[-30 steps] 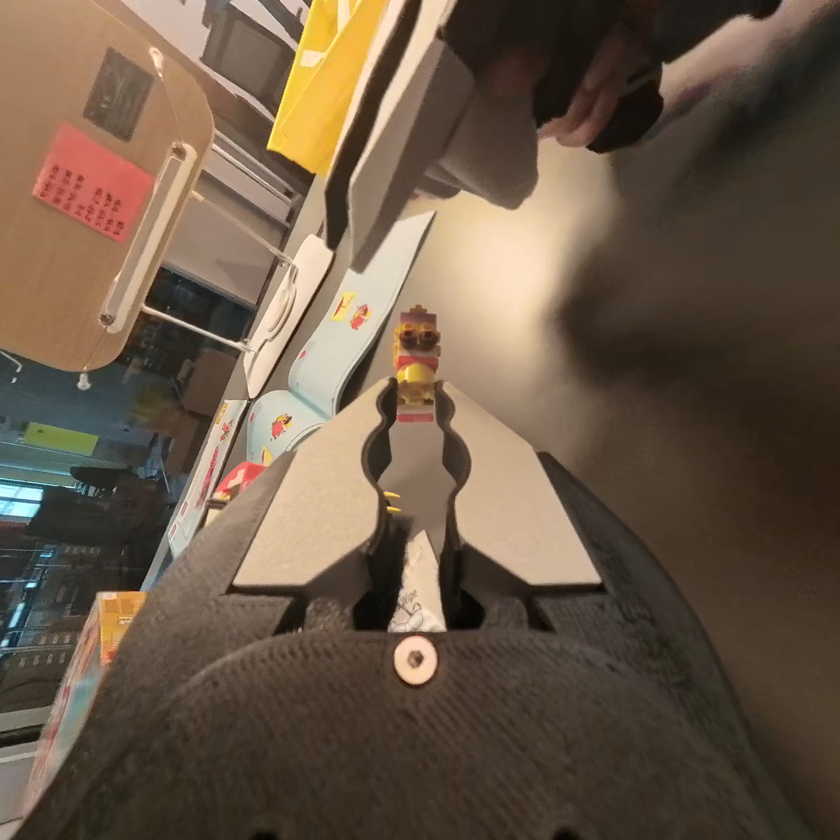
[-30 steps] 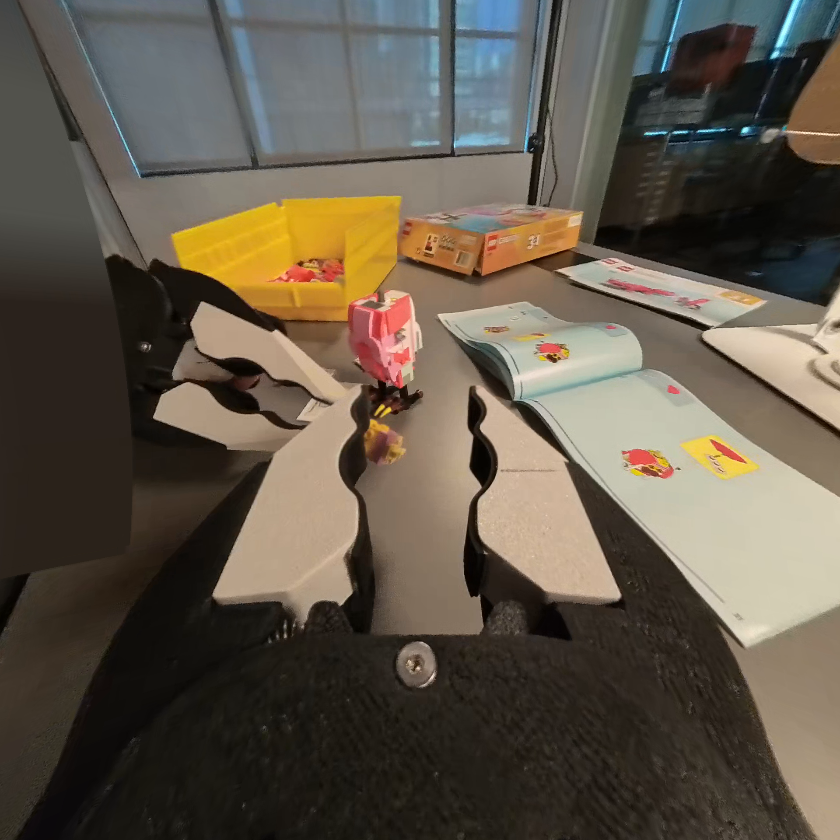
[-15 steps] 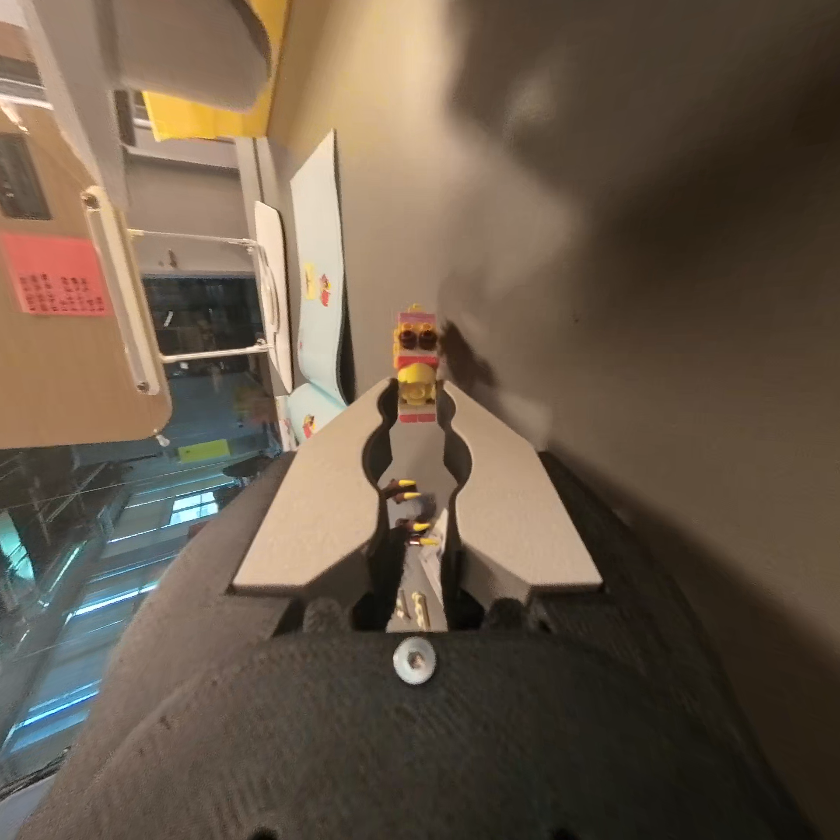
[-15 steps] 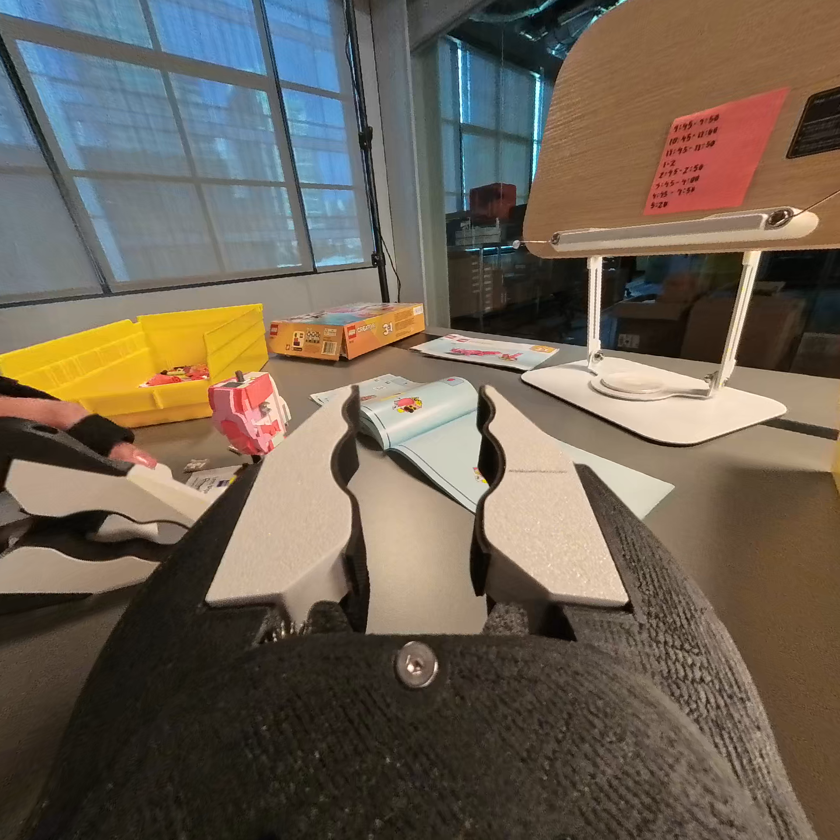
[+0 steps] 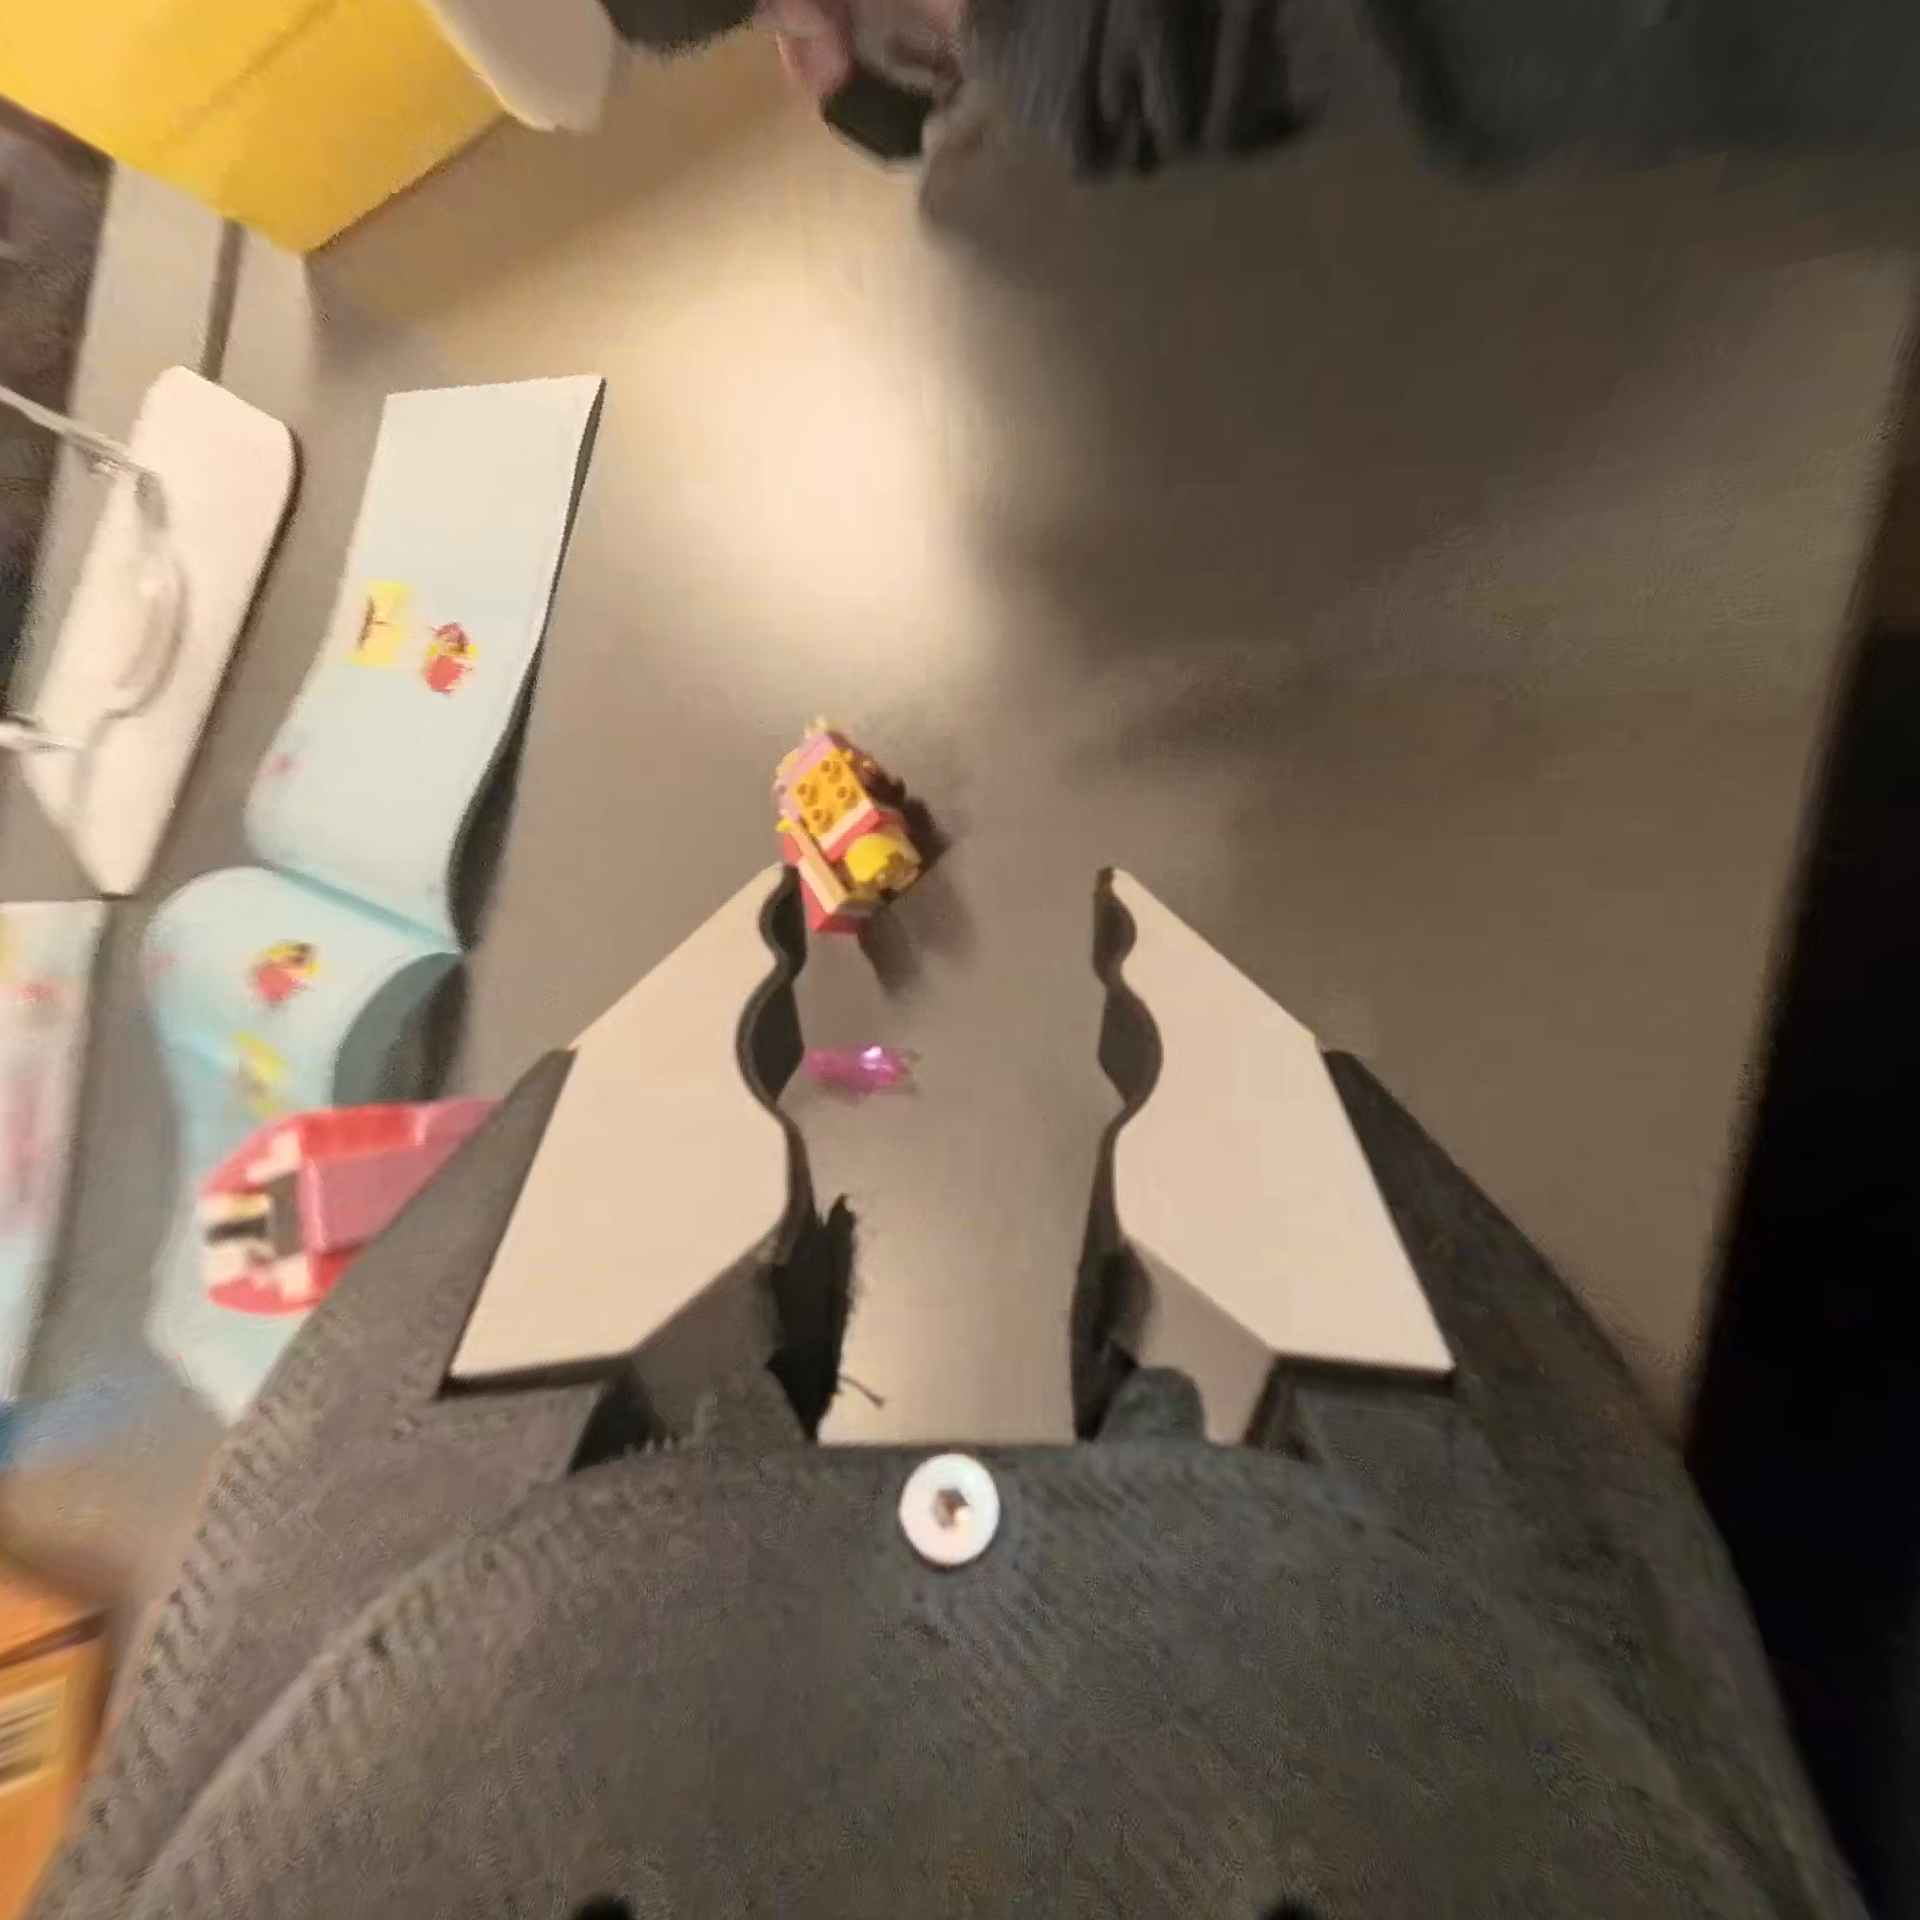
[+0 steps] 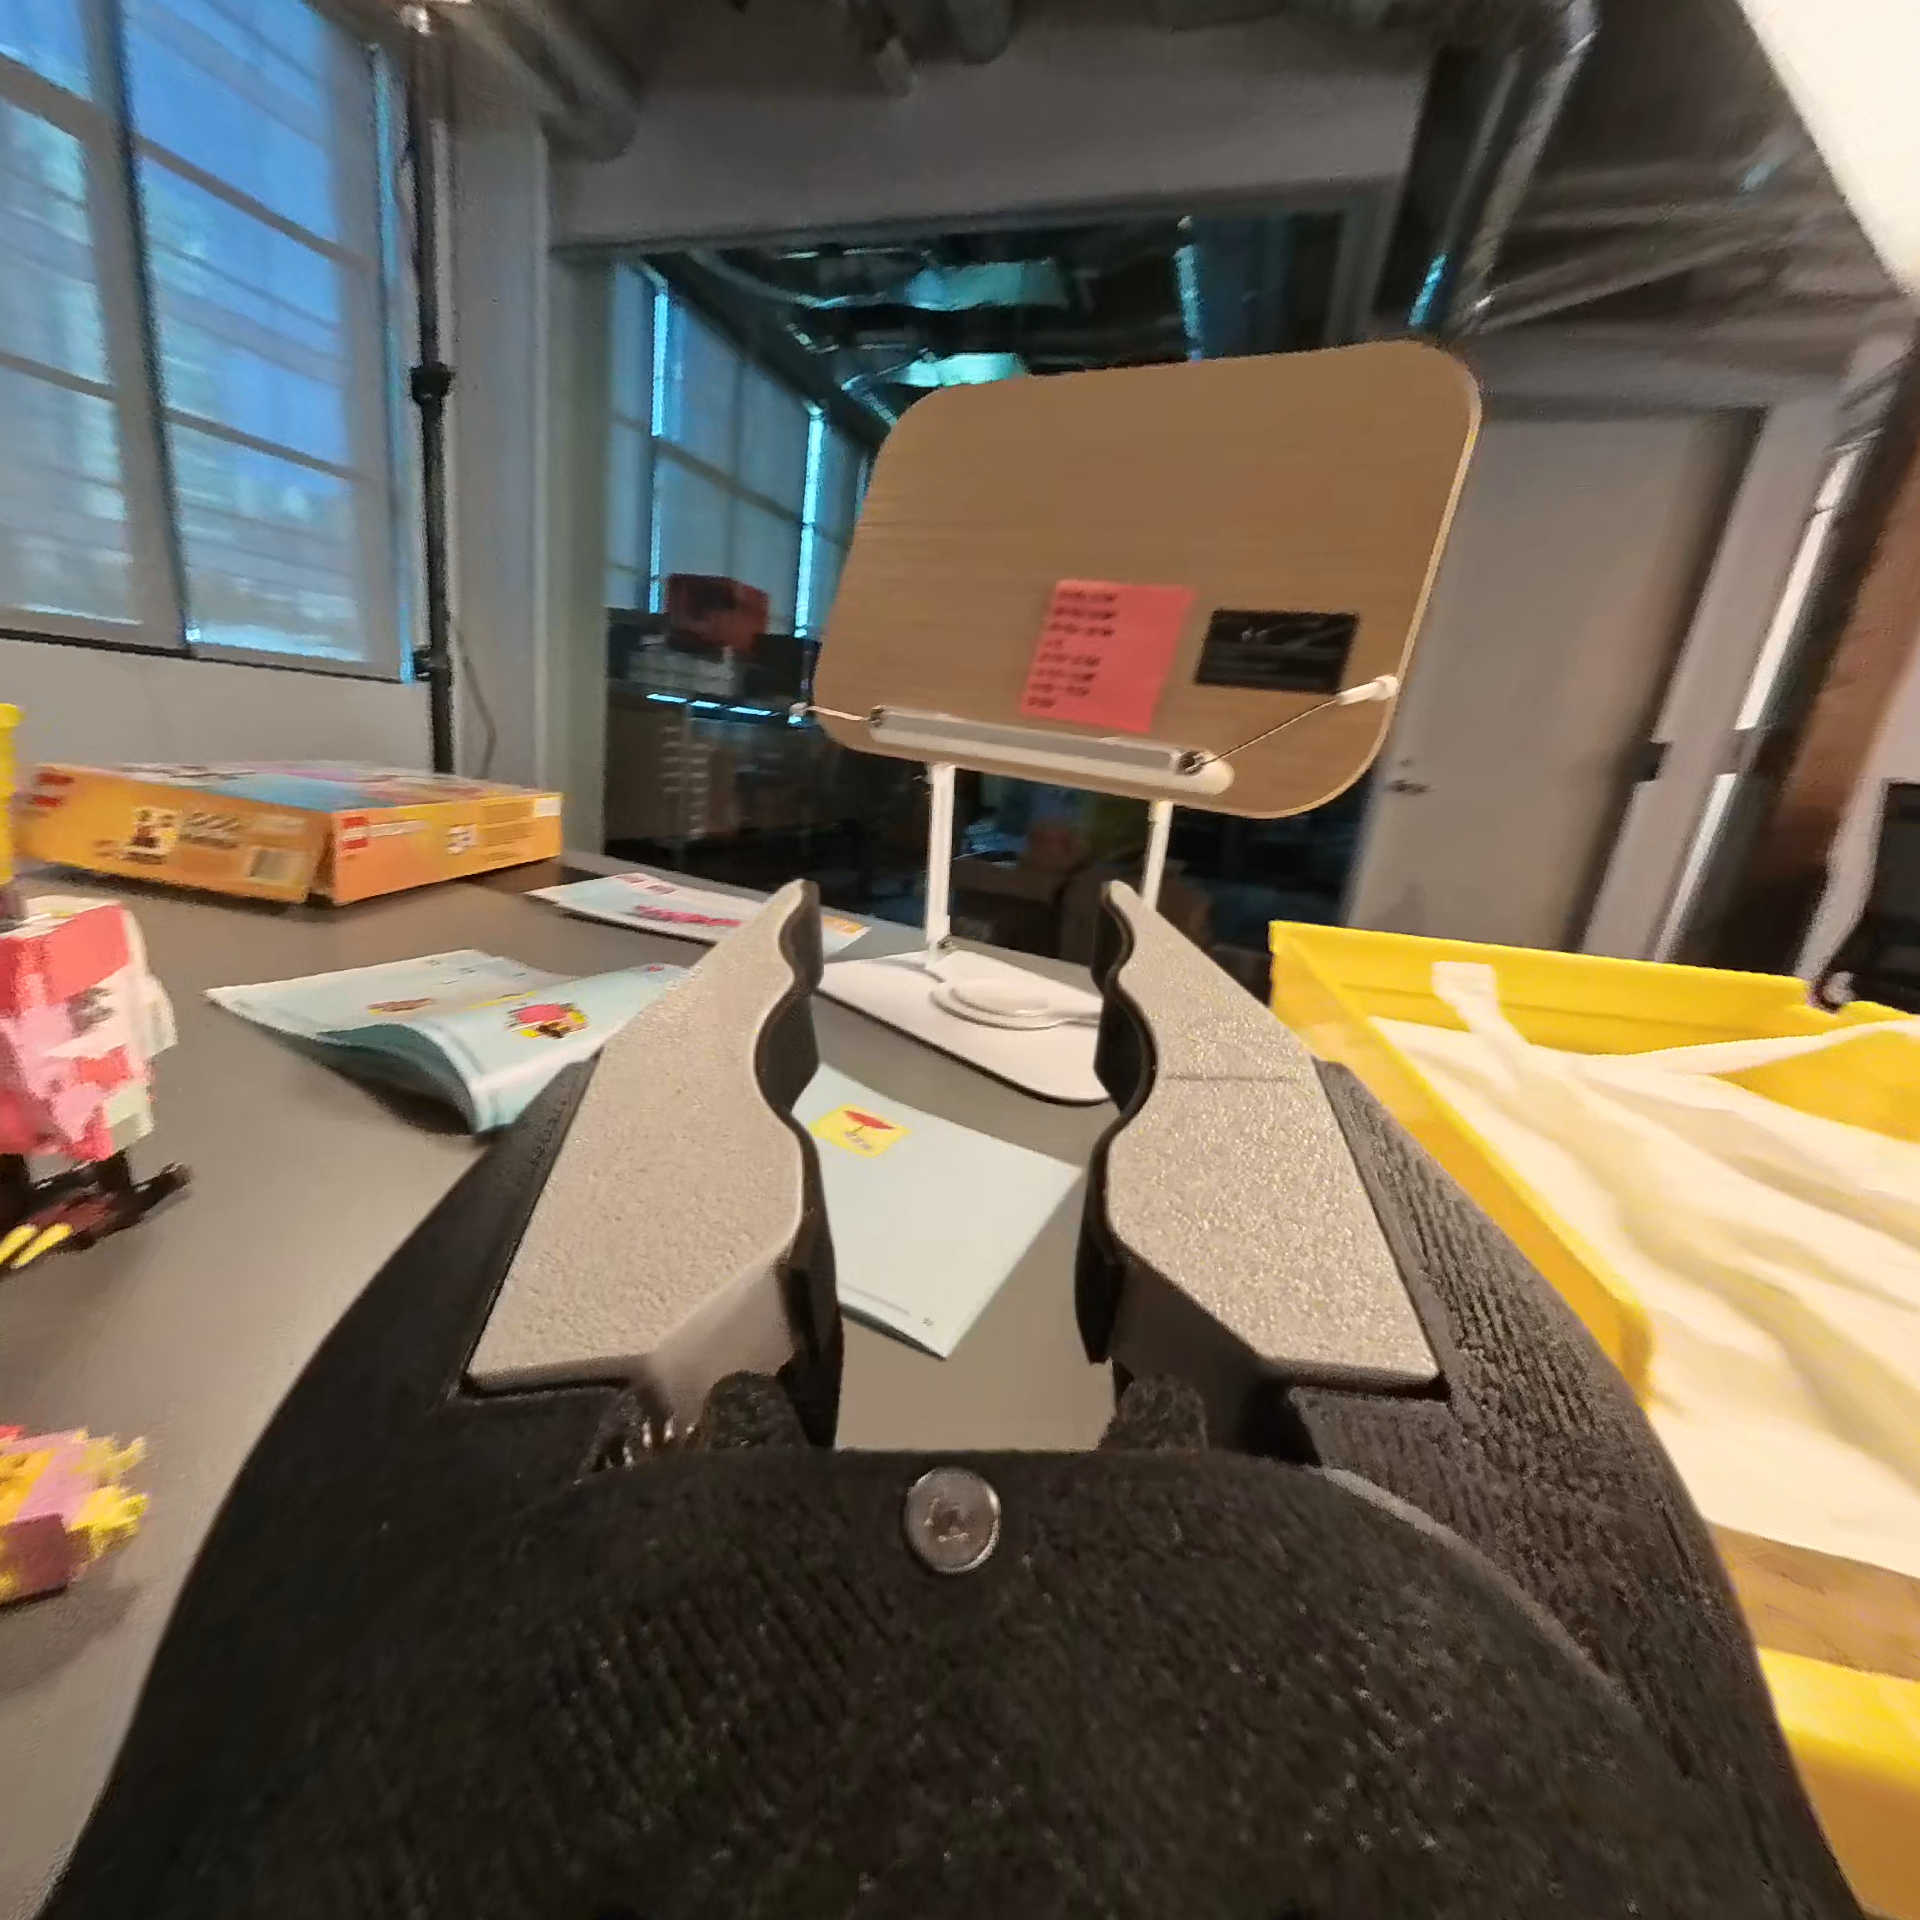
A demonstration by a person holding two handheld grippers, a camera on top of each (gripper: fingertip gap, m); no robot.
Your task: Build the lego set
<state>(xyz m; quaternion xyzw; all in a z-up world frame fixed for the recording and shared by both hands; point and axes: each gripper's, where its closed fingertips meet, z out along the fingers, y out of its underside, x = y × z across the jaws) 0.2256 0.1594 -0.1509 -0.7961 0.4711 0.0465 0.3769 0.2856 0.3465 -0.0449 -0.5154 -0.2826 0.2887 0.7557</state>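
Note:
In the left wrist view my left gripper is open and looks down on the dark table. A small pink, yellow and orange brick assembly lies on the table just off the left fingertip, with no pad pressing on it. A small clear pink piece lies on the table between the fingers. A pink and red brick figure stands to the left. My right gripper is open and empty above the table. The figure and the small assembly show at its far left.
An open light-blue booklet lies ahead, also in the left wrist view. A wooden book stand on a white base is behind it. A yellow bin with white bags is close on the right. An orange box is far left. A second yellow bin. My right gripper's tips are some 35 cm from the white base.
My left gripper opened and let go of the small brick assembly, which now lies on the table. My right gripper swung right, away from the figure, towards the stand and yellow bin.

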